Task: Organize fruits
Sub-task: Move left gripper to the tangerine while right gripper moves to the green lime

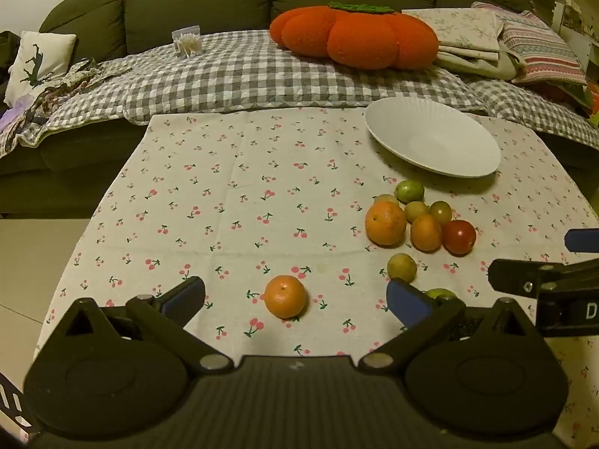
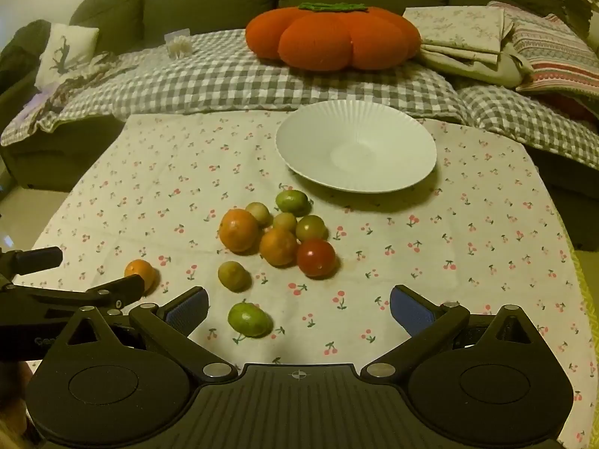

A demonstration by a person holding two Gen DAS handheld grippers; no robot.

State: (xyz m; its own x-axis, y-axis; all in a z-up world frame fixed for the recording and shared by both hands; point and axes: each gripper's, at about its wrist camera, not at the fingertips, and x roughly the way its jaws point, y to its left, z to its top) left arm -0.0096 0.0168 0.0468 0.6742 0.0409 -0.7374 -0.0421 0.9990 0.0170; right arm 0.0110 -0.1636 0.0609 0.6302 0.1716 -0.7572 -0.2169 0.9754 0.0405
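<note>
A lone mandarin [image 1: 285, 296] lies on the cherry-print cloth between the open jaws of my left gripper [image 1: 297, 301]; it also shows in the right wrist view [image 2: 140, 273]. A cluster of fruit lies further right: a large orange [image 1: 385, 223], a smaller orange [image 1: 425, 232], a red tomato [image 1: 459, 237] and several green fruits. A white ribbed plate [image 1: 434, 136] stands empty behind them, also seen in the right wrist view [image 2: 355, 149]. My right gripper [image 2: 299, 312] is open and empty, with a green fruit [image 2: 249, 319] just inside its left finger.
The cherry-print cloth [image 2: 468, 232] covers the table. Behind it a dark sofa holds a checked blanket [image 1: 239, 71], an orange pumpkin cushion [image 1: 353, 35] and folded linens [image 1: 471, 37]. The table edge drops to the floor at the left.
</note>
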